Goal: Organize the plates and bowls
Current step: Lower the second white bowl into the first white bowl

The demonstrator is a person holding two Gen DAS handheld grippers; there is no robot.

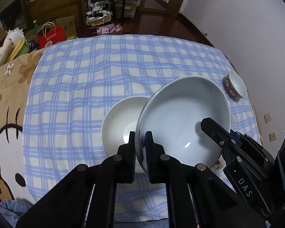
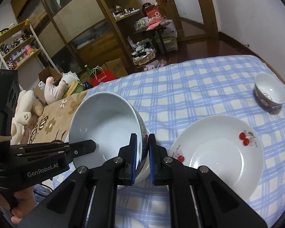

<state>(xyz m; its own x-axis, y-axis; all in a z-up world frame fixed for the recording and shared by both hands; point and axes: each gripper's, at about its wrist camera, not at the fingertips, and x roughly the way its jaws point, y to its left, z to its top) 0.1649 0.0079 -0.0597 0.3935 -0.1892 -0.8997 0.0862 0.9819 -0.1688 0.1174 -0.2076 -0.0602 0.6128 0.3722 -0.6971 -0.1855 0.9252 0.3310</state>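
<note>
Big bowl (image 1: 182, 117) held tilted above the cloth (image 1: 85, 76), left gripper (image 1: 140, 148) and right gripper (image 2: 142, 152) each clamped on its rim, over a white bowl (image 1: 119, 121); stacking likely under way; cherry plate (image 2: 224, 152) and small bowl (image 2: 269, 93) still loose.

White walls (image 2: 247, 9), wooden shelving (image 2: 108, 19) (cluttered), glossy dark floor (image 2: 209, 49).
</note>
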